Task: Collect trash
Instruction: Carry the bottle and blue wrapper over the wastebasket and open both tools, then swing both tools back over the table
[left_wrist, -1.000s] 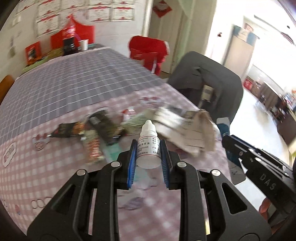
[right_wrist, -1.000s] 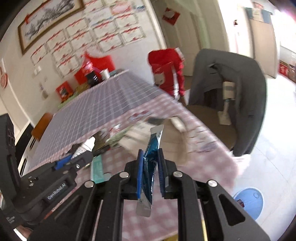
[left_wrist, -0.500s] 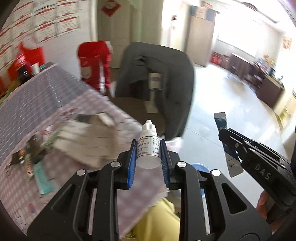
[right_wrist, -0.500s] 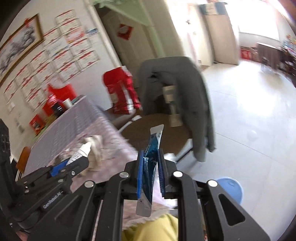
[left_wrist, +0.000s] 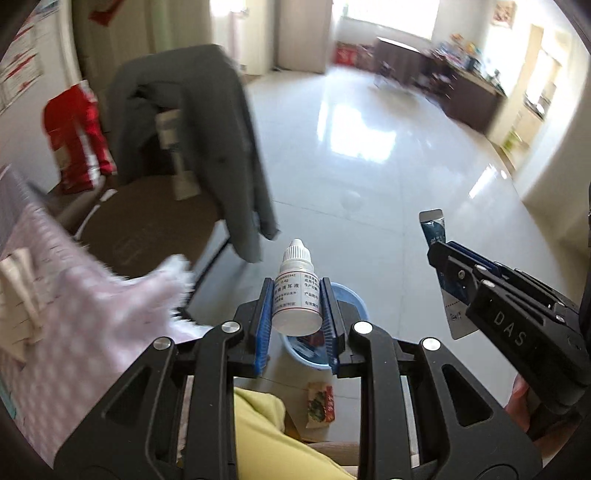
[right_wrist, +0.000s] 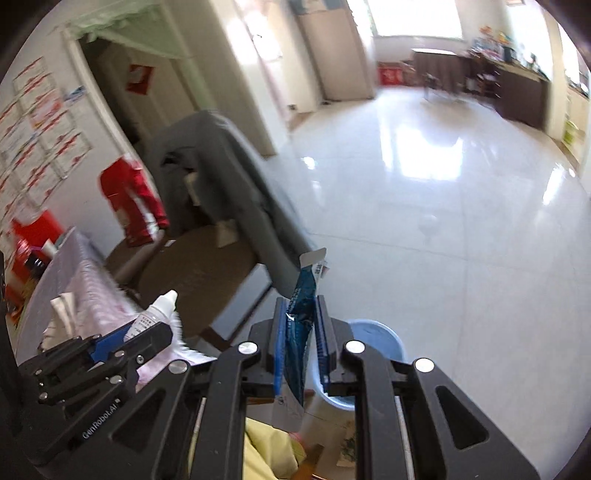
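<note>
My left gripper (left_wrist: 296, 299) is shut on a small white dropper bottle (left_wrist: 296, 295), held upright above a blue bin (left_wrist: 343, 295) on the floor. My right gripper (right_wrist: 300, 332) is shut on a blue and silver sachet wrapper (right_wrist: 301, 317); it also shows in the left wrist view (left_wrist: 439, 269) at the right. The blue bin (right_wrist: 380, 339) sits just beyond and below the right fingers. The left gripper and the bottle (right_wrist: 157, 314) show at the lower left of the right wrist view.
The table with a pink checked cloth (left_wrist: 74, 306) is at the left, with crumpled paper (left_wrist: 18, 288) on it. A chair draped with a grey jacket (left_wrist: 195, 140) stands beyond. A snack wrapper (left_wrist: 320, 404) lies on the floor by the bin. My yellow clothing (left_wrist: 273, 435) is below.
Both grippers have swung right, away from the table, and now face the floor with the blue bin under them. Each keeps its hold on its item.
</note>
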